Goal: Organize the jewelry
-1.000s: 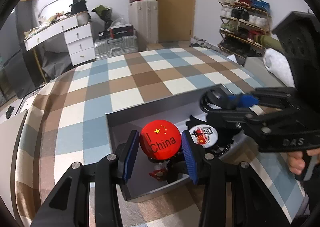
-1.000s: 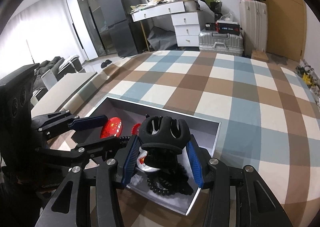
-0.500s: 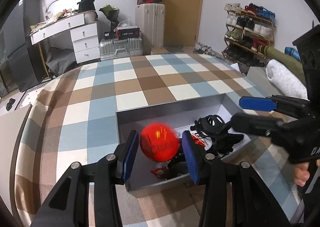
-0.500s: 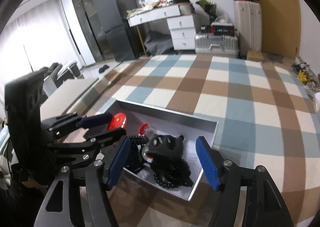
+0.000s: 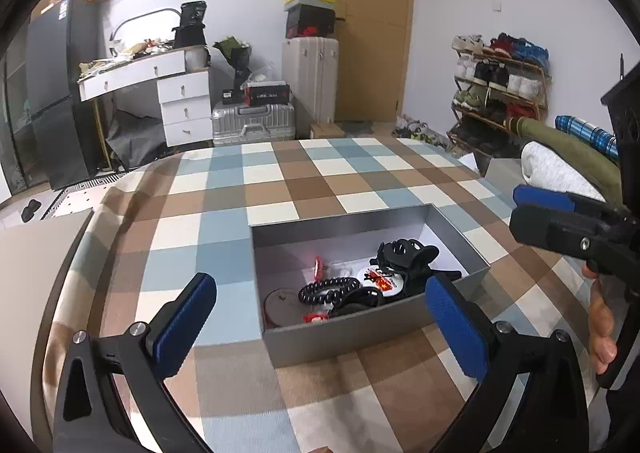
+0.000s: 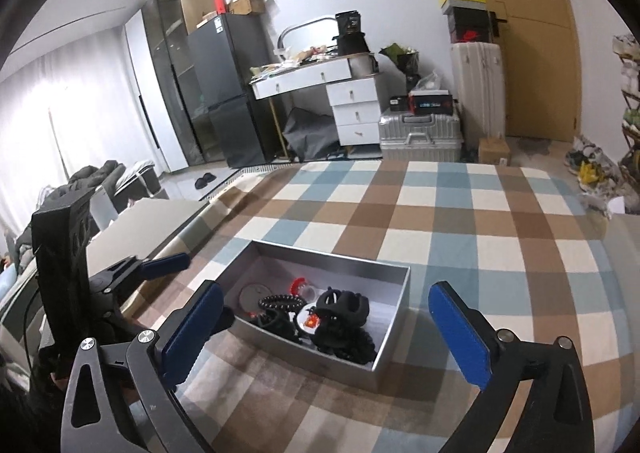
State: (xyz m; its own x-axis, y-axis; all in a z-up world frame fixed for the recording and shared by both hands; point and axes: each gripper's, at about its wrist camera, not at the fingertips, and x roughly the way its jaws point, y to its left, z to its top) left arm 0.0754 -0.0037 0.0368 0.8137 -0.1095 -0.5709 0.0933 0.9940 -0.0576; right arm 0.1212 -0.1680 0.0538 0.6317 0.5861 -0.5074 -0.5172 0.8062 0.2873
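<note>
A grey open box (image 5: 340,223) (image 6: 394,337) sits on the checked tablecloth. Inside lie a black claw hair clip (image 5: 404,255) (image 6: 340,305), a black coiled hair tie (image 5: 328,289) (image 6: 280,301), a round white-and-red badge (image 5: 380,279) (image 6: 308,319), a dull round badge (image 5: 280,303) (image 6: 254,293) and small red pieces (image 5: 319,269). My left gripper (image 5: 320,327) is open and empty, raised in front of the box. My right gripper (image 6: 326,333) is open and empty, also raised above the box's near side. Each gripper shows in the other's view (image 5: 568,221) (image 6: 132,273).
The checked cloth (image 5: 280,189) covers a wide surface around the box. Behind it stand a white desk with drawers (image 5: 176,101), silver and white suitcases (image 5: 252,123), a shoe rack (image 5: 496,93) and a wooden door. A dark fridge (image 6: 224,93) stands at the left.
My left gripper opened and let the red round badge go into the box. My right gripper had released the black claw clip into the box. Both grippers pulled back and up.
</note>
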